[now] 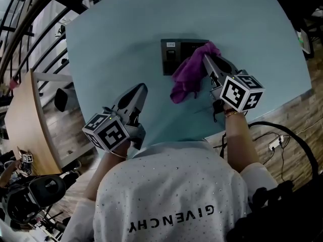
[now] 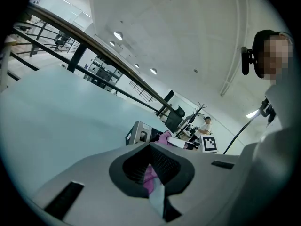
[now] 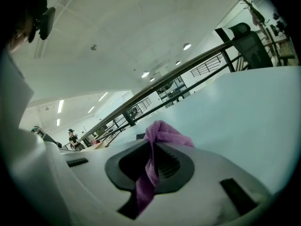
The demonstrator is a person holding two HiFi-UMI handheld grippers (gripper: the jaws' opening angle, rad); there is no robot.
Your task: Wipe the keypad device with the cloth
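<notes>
The right claw [image 1: 206,59] clamps the purple cloth [image 1: 187,75], which drapes over the keypad device [image 1: 170,57] just ahead of its tips. The left claw [image 1: 140,91], closed and empty, sits well aside. The wipe probably goes best with the cloth pressed flat and swept across.

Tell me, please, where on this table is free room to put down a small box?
Most free: the table left of the keypad device, up to its far rim. Also the strip between the right tongs and the table's right edge. Crowded: over the device, where the right tongs grip the cloth; the left tongs are by the near edge.
</notes>
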